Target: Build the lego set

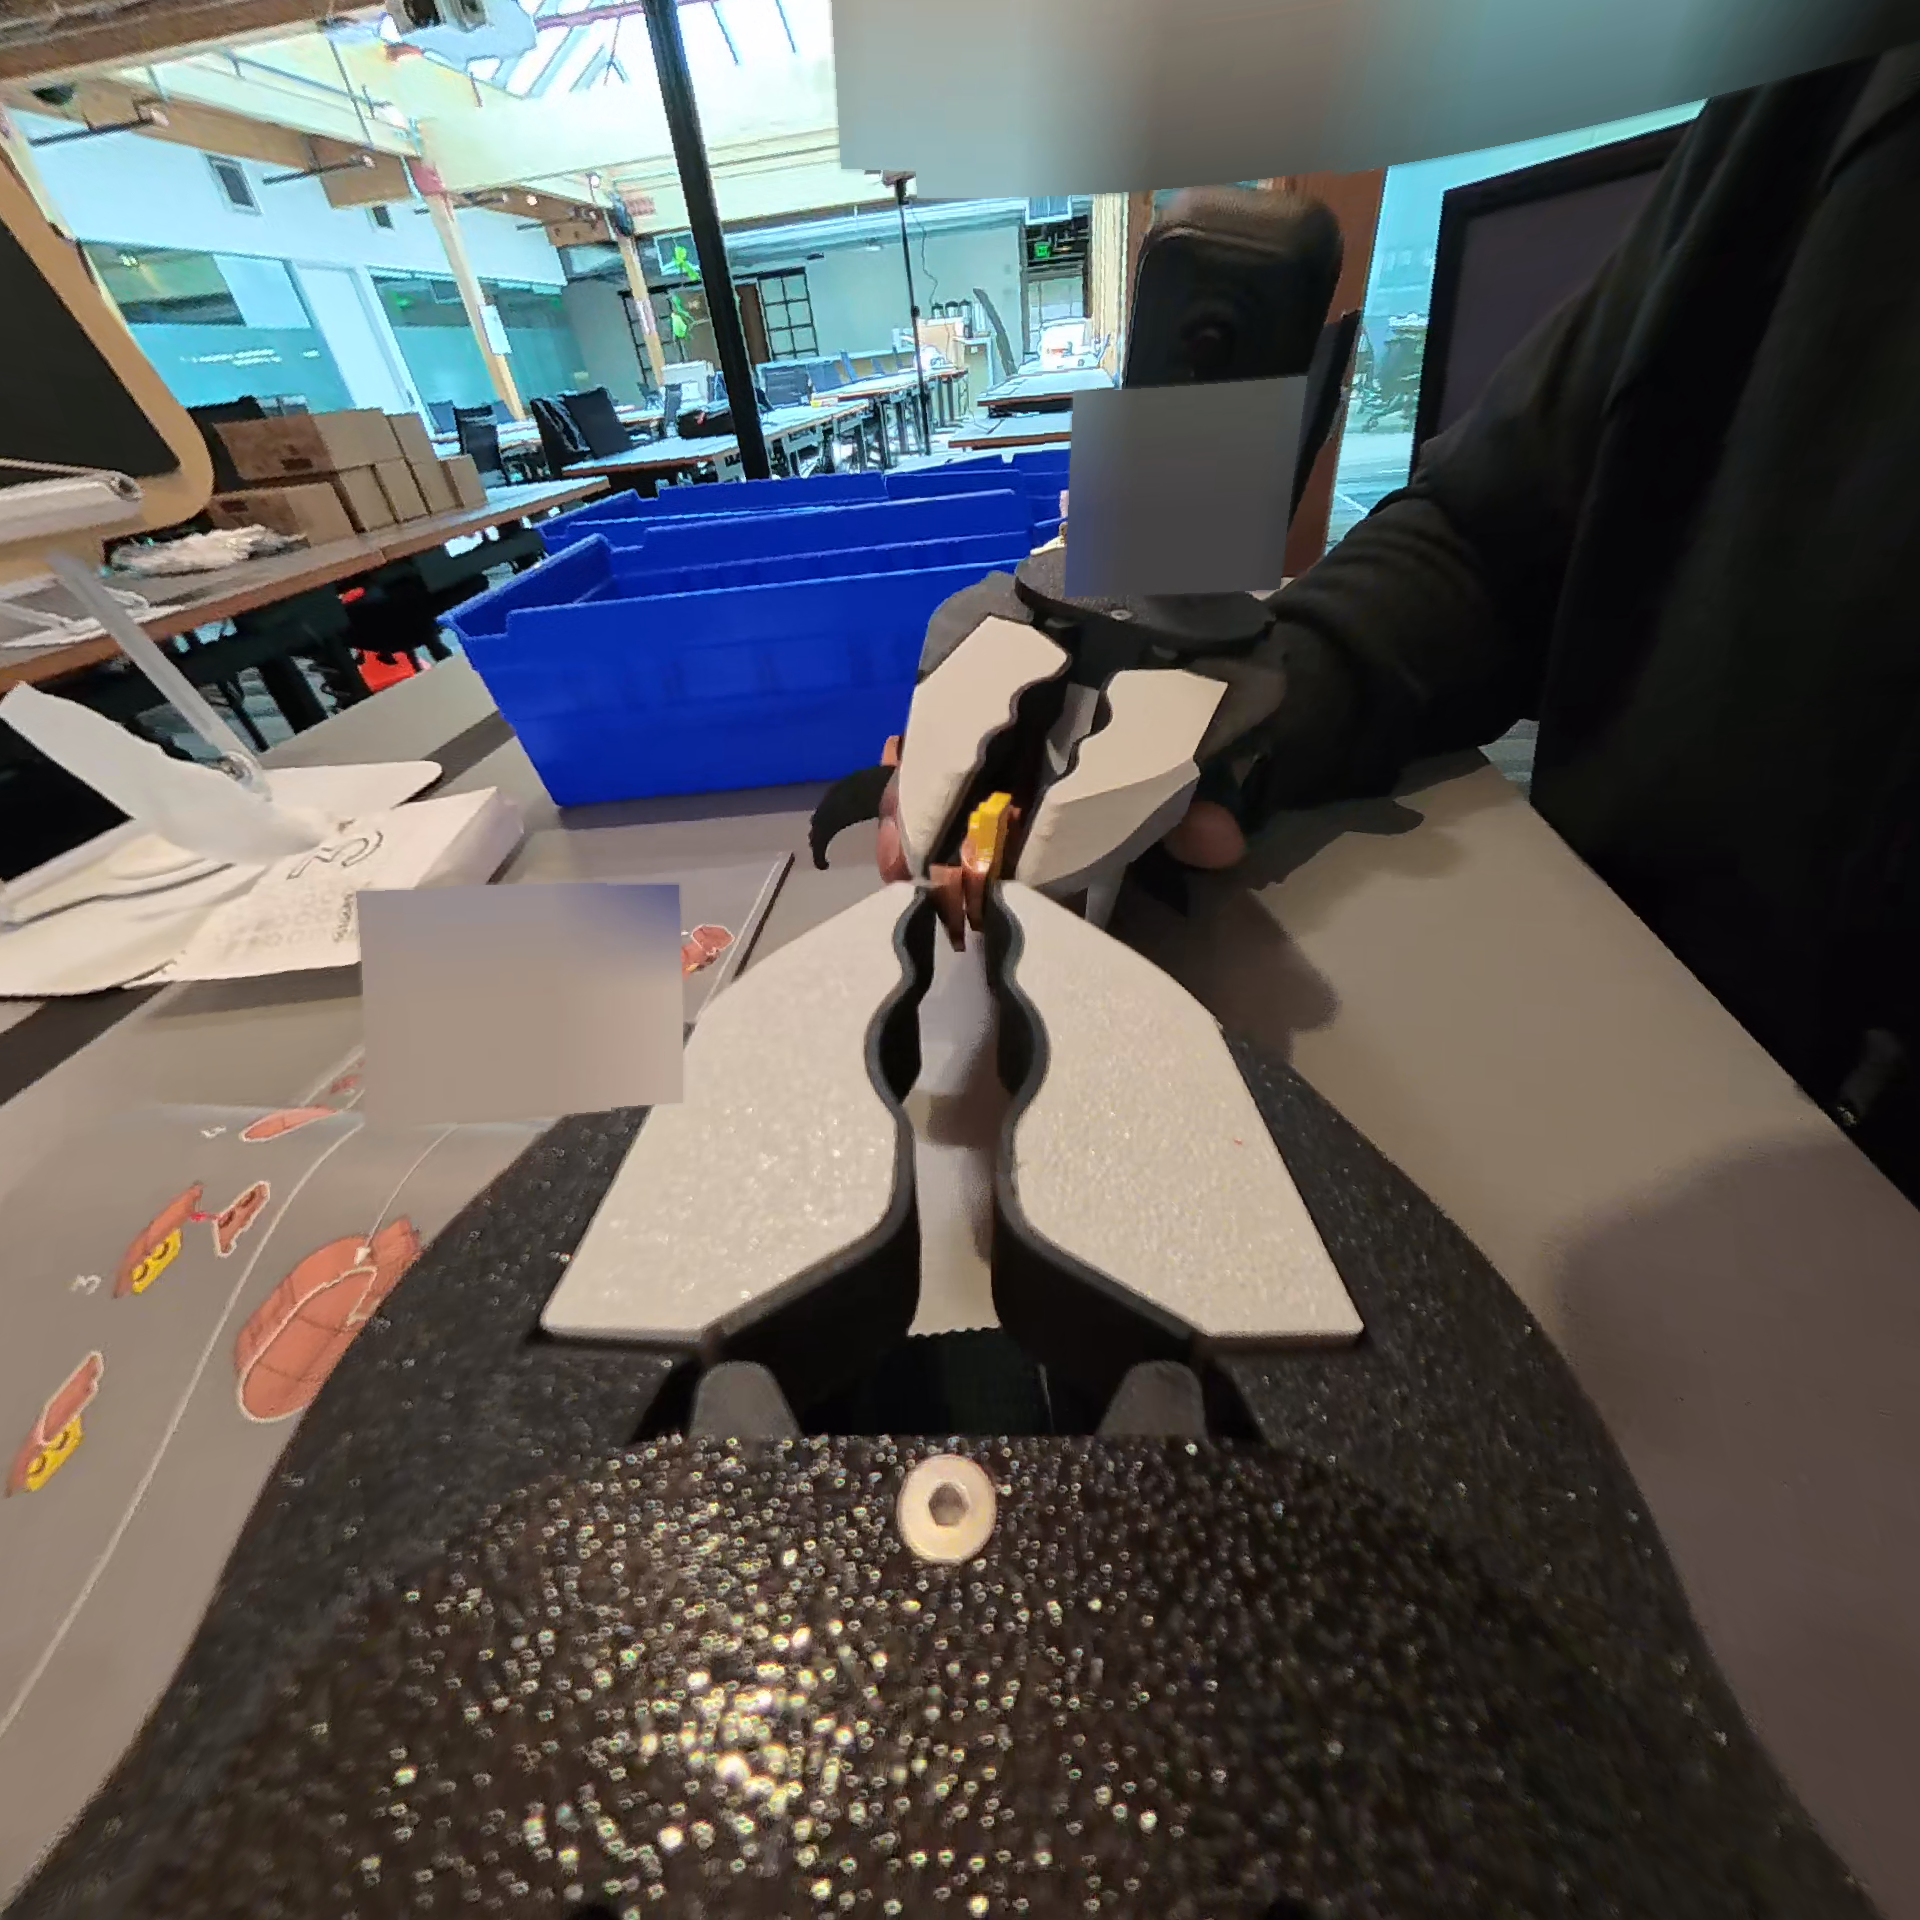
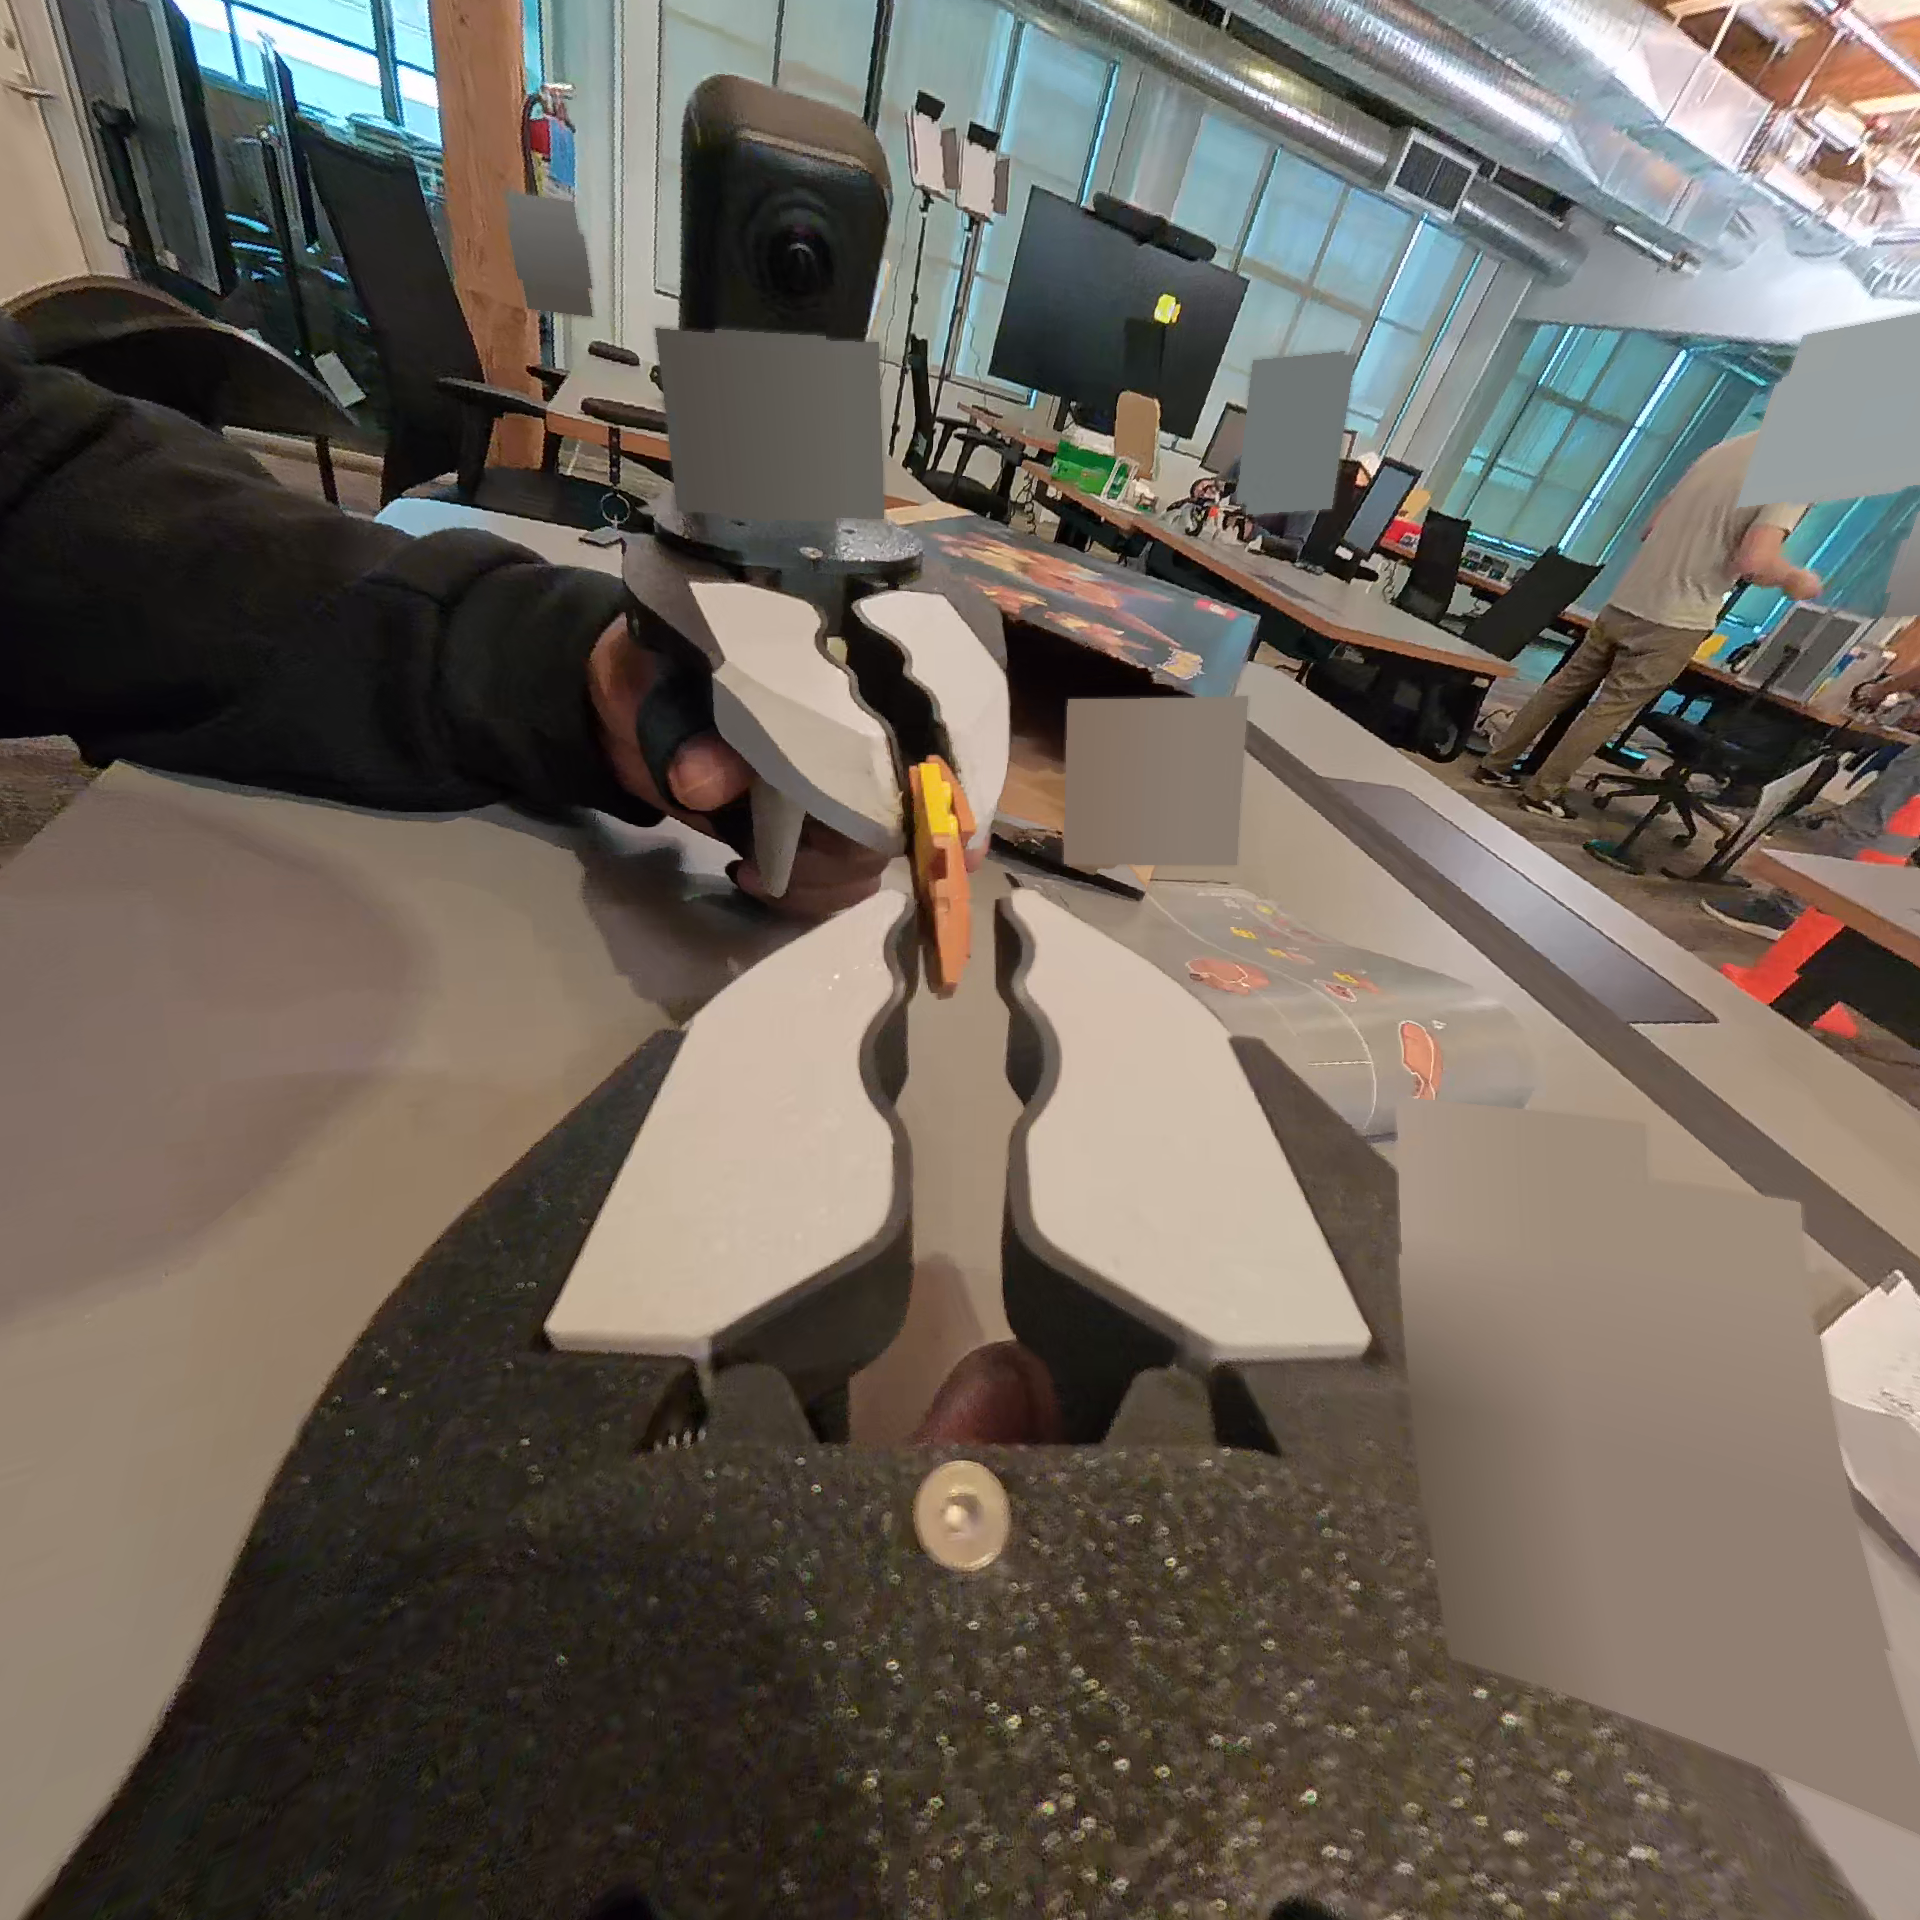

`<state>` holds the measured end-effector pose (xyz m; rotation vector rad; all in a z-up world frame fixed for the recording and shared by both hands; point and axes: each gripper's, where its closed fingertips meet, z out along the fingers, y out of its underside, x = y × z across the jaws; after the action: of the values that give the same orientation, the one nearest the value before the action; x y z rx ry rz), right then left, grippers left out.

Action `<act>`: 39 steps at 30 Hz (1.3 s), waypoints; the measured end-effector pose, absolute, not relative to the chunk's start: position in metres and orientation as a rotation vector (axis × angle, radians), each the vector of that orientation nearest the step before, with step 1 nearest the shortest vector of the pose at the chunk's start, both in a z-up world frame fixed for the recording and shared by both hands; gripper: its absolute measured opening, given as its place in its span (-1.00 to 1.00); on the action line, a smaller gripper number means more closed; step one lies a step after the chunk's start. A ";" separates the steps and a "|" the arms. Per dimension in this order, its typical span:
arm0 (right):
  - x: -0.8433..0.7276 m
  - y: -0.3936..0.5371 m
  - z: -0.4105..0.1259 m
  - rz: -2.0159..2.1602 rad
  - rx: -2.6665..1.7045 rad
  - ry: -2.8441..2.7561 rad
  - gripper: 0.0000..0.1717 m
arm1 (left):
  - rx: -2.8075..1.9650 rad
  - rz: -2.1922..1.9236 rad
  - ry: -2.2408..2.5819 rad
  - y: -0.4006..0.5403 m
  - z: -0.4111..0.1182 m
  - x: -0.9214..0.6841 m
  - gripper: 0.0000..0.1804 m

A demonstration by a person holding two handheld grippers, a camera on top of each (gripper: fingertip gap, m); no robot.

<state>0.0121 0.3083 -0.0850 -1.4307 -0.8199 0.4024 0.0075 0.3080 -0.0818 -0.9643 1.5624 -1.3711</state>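
Gripping a small brown-and-yellow brick assembly [image 2: 940, 883] between narrowed fingers, the left gripper [image 1: 961, 914] holds it above the grey table [image 1: 1507, 1039]. The right gripper [image 2: 951, 935] meets it tip to tip, its fingers set a little apart around the assembly's brown end (whether its pads press cannot be told). A blue bin [image 1: 686, 665] stands farther off, an instruction sheet [image 2: 1340, 1008] near right.
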 end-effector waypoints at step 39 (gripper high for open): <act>0.011 0.310 -0.119 -0.205 -1.378 -1.167 -0.93 | -0.565 -0.432 1.869 0.311 -0.112 0.002 -0.90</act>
<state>0.0112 0.3099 -0.1193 -1.3779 -1.1665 -0.2050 0.0015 0.3109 -0.1118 -0.5650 1.8689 -0.4317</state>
